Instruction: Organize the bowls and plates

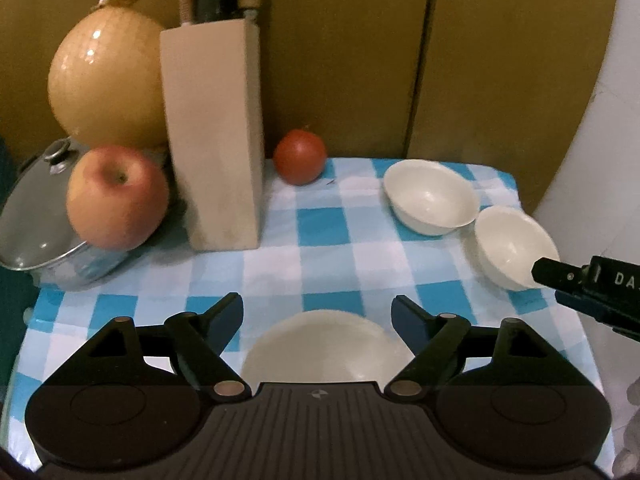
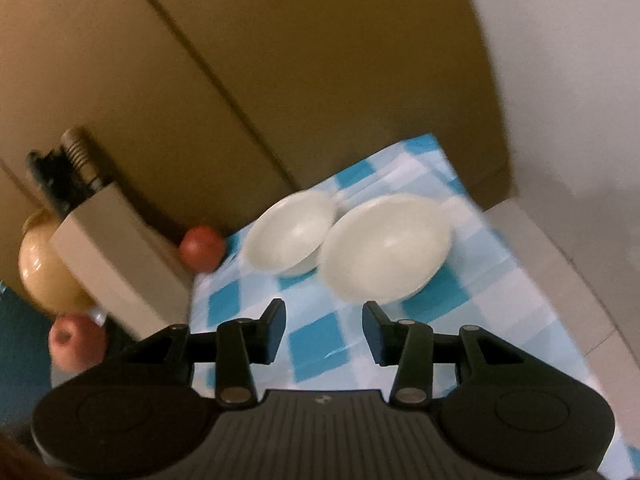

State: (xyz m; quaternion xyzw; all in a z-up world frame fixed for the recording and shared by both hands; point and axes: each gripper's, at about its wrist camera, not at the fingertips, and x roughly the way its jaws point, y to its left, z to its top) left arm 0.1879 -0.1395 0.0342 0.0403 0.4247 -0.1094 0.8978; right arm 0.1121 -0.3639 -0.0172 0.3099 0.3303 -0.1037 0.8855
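Two white bowls stand side by side at the table's far right: the far bowl [image 1: 431, 197] [image 2: 289, 235] and the near bowl [image 1: 514, 245] [image 2: 386, 246]. A white plate [image 1: 326, 348] lies close under my left gripper [image 1: 318, 316], which is open and empty, jaws wide above the plate's far rim. My right gripper [image 2: 324, 322] is open and empty, just short of the near bowl. Its finger [image 1: 560, 274] also shows in the left wrist view at that bowl's near rim.
The blue-and-white checked tablecloth [image 1: 320, 256] covers the table. A knife block [image 1: 212, 136], a large yellow pomelo [image 1: 106, 84], an apple [image 1: 116, 196], a glass-lidded pot [image 1: 36, 220] and a tomato [image 1: 299, 156] stand at the back left. Brown panels rise behind.
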